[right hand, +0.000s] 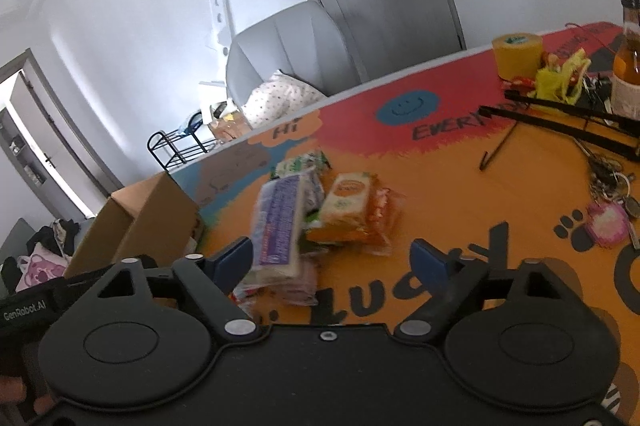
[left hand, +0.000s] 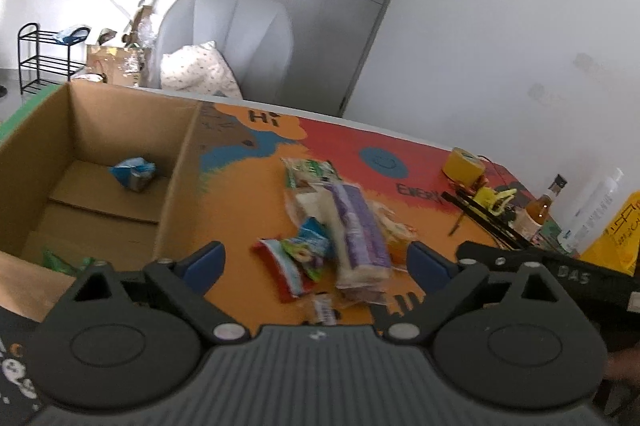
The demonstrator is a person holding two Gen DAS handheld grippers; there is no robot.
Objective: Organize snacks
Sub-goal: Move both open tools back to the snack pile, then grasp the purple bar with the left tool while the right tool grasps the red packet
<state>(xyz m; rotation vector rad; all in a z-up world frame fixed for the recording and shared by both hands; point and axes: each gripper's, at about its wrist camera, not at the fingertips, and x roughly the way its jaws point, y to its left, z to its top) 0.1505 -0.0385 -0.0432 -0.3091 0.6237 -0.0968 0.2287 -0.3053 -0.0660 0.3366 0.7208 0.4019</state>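
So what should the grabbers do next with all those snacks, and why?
Probably bring the left gripper down onto the purple pack and close. Its jaws stand open with nothing in them, and that pack lies on top of the snack pile, right ahead. The box beside it holds only a few snacks, so there is room.

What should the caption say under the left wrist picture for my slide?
Open left claw hovering above a pile of snack packets on the colourful table, beside a cardboard box.
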